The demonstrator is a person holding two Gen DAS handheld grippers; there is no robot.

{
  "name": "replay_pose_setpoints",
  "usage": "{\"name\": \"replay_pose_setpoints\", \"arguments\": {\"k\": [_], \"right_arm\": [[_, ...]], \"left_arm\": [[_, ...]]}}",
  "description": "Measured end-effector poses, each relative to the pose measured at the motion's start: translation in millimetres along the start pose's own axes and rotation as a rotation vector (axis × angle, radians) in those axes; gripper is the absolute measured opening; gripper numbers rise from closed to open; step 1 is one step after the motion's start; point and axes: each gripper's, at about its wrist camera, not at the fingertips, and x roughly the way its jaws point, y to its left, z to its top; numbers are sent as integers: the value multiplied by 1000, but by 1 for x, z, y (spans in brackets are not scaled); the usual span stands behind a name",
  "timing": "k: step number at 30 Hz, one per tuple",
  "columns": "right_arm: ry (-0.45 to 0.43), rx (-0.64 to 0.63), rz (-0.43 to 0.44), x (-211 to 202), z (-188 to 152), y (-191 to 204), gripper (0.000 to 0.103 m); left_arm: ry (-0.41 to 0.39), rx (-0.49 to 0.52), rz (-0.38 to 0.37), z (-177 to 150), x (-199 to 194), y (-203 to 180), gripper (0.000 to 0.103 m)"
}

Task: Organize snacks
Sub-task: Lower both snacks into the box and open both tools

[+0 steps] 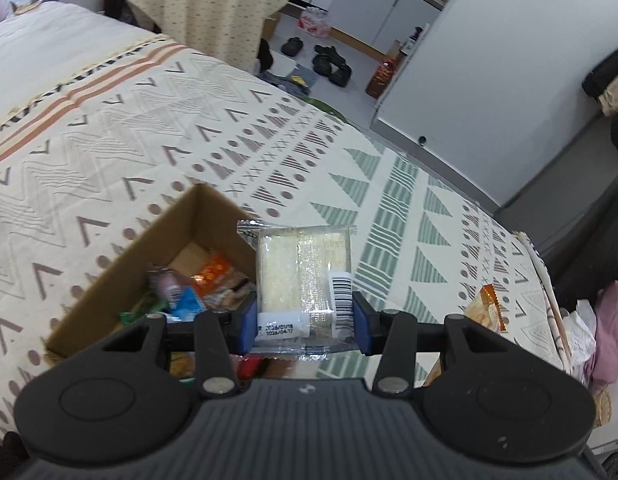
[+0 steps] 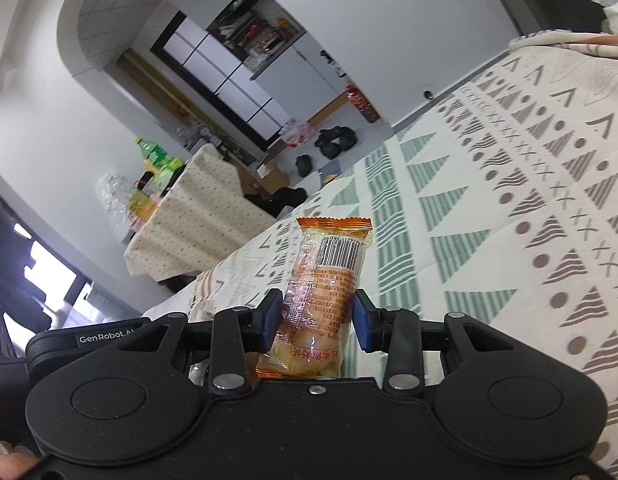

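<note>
With the left gripper (image 1: pixel 304 322) clamping the clear packet (image 1: pixel 303 276) and the right gripper (image 2: pixel 317 320) the orange one (image 2: pixel 325 292), carry each over the box (image 1: pixel 149 248) at lower left before releasing.

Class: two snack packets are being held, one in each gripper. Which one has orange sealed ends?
The packet in the right gripper: orange ends, printed wrapper. The left gripper holds a clear packet of pale crackers.

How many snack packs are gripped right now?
2. A clear rice-cracker pack is clamped in the left gripper, above the cardboard box. An orange-wrapped pastry sits in the right gripper.
</note>
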Motion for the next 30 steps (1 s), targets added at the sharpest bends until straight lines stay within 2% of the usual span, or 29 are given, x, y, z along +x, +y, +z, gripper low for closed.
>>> {"name": "replay_pose_setpoints", "arguments": {"k": [15, 19, 21, 29, 30], "right_arm": [[70, -82, 65, 19, -27, 47, 37], [89, -100, 78, 25, -35, 58, 37], [99, -107, 84, 27, -39, 62, 37], [141, -130, 106, 39, -50, 76, 38], [141, -132, 116, 41, -51, 78, 41]], "left_arm": [[-2, -113, 69, 12, -1, 57, 47], [-34, -140, 51, 17, -4, 66, 55], [-37, -146, 49, 19, -5, 68, 63], [-8, -174, 61, 18, -7, 82, 71], [-7, -174, 69, 18, -7, 83, 73]]}}
